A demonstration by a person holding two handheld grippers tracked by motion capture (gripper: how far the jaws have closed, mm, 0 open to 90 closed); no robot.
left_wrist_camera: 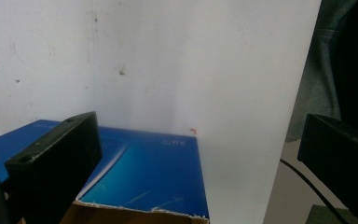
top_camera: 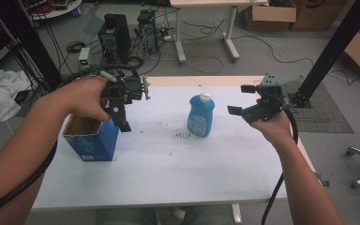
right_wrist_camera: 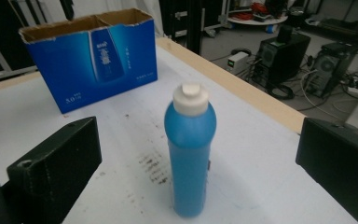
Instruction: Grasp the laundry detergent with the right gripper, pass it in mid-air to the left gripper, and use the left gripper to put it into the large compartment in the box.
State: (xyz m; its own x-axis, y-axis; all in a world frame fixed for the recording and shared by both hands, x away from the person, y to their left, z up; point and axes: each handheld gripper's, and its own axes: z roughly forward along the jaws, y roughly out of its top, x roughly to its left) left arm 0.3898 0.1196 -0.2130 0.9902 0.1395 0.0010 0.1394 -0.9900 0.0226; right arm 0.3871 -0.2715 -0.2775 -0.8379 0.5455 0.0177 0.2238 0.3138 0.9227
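The box [top_camera: 91, 138] stands at the left edge of the bench [top_camera: 168, 178], open top up, its torn cardboard rim showing brown inside. That placing reads as a container waiting to receive something, and a bottle is printed on its blue face, which suggests what belongs in it.

The left gripper [top_camera: 122, 115] hangs over the box's right rim, tilted down, jaws wide with nothing between them. In the left gripper view the box's blue wall and ragged top edge lie just below and between the jaws, so the hand seems placed to steady or take hold of that wall while the other side works.

The bottle [top_camera: 201, 115] stands upright near the middle of the bench, toward the far edge, well apart from the box, white cap on. Upright and clear of other things, it offers its sides to a grasp from the right.

The right gripper [top_camera: 241, 101] is held near the right edge, above the surface, pointing left at the bottle. Its jaws are wide and empty; in the right gripper view the bottle [right_wrist_camera: 189, 154] stands centred between them but farther off, not touched. The aim looks like a line-up for closing on the body.
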